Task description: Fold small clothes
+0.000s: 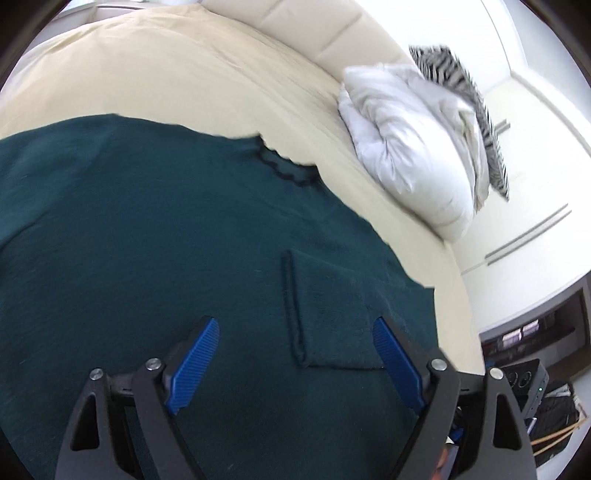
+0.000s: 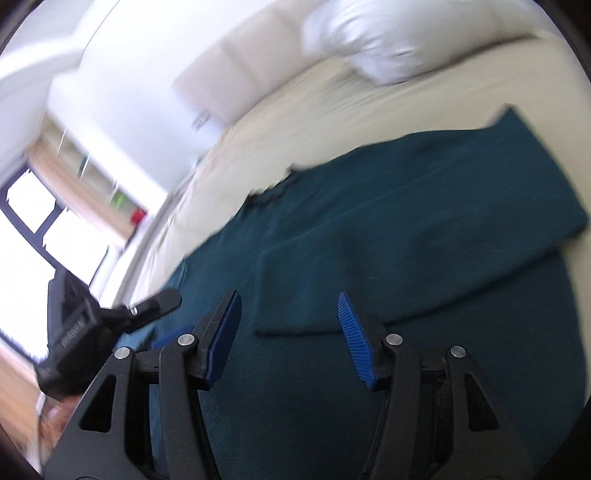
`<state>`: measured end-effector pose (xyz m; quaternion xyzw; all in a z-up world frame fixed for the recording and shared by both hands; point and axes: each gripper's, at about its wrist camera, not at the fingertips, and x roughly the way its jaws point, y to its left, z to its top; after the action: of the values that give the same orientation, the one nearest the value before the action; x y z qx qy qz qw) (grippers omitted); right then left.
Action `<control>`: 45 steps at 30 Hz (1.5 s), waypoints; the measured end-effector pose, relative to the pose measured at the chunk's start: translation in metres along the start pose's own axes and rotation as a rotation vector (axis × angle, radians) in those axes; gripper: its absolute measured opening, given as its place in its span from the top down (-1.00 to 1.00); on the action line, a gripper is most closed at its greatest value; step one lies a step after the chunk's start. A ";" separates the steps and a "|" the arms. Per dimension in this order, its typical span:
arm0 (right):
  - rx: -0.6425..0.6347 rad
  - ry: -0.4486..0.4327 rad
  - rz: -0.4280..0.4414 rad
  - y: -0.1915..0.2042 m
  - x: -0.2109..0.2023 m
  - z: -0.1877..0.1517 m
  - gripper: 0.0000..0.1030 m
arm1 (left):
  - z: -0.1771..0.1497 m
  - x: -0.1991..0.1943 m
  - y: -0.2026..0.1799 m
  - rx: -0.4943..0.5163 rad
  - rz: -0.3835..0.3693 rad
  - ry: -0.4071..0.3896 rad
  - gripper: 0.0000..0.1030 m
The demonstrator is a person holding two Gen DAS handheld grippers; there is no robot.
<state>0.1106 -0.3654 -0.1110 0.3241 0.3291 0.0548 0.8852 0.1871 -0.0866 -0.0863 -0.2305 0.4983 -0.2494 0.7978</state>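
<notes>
You have the dark teal knitted sweater (image 1: 147, 229) lying flat on the cream-coloured bed sheet (image 1: 177, 74), neckline (image 1: 286, 166) toward the padded white headboard (image 1: 314, 33). One sleeve (image 2: 424, 236) is already folded in across the body — its ribbed cuff (image 1: 332, 317) lies on the chest panel, just ahead of your left gripper (image 1: 295, 336) and, in the right wrist view, between the blue pads of your right gripper (image 2: 290, 315).

Both grippers hang over the sweater with their fingers spread wide and nothing between them. The left one's ribbed blue pads (image 1: 195, 362) stand well apart either side of the cuff; whether either gripper touches the knit cannot be told from these views. In the right wrist view the left gripper shows as a black body at the sweater's left edge.

By the look of it you are between folds: one sleeve is in, and the far side or the bottom hem comes next. That move calls for bringing each open gripper down onto an edge of the knit, closing on a single layer or a clean doubled edge, and lifting both together so the panel turns over without dragging the folded sleeve out of place.

The crumpled white pillow (image 1: 406, 140) and the black-and-white striped cushion (image 1: 461, 107) sit well apart from the sweater — no obstacle.
</notes>
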 end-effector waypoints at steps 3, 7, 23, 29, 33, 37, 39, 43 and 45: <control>0.174 -0.055 0.022 -0.040 -0.025 0.003 -0.07 | 0.006 0.033 -0.012 0.018 0.001 0.078 -0.09; 0.318 -0.046 0.025 -0.088 -0.029 -0.001 -0.06 | 0.008 0.058 -0.028 0.078 0.067 0.104 0.44; 0.455 -0.143 0.041 -0.110 -0.048 -0.005 -0.07 | 0.040 -0.006 0.013 0.017 0.084 -0.091 0.84; 0.492 -0.164 0.057 -0.118 -0.037 -0.003 -0.03 | 0.041 -0.018 0.051 -0.033 0.105 -0.102 0.84; 0.514 -0.151 0.087 -0.117 -0.025 0.004 -0.03 | 0.038 -0.015 0.059 -0.039 0.113 -0.100 0.84; 0.500 -0.084 0.037 -0.114 -0.015 0.027 -0.05 | 0.038 -0.008 0.057 -0.004 0.138 -0.087 0.84; 0.488 -0.046 0.013 -0.113 -0.005 0.040 -0.04 | 0.037 -0.006 0.060 0.002 0.147 -0.082 0.84; 0.491 -0.100 0.038 -0.120 -0.003 0.040 0.03 | 0.036 -0.006 0.065 -0.007 0.139 -0.088 0.83; 0.500 -0.121 0.030 -0.128 -0.007 0.036 0.26 | 0.035 -0.006 0.065 -0.002 0.140 -0.096 0.83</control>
<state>0.1125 -0.4879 -0.1644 0.5405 0.2739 -0.0348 0.7947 0.2271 -0.0289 -0.1082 -0.2075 0.4747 -0.1814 0.8359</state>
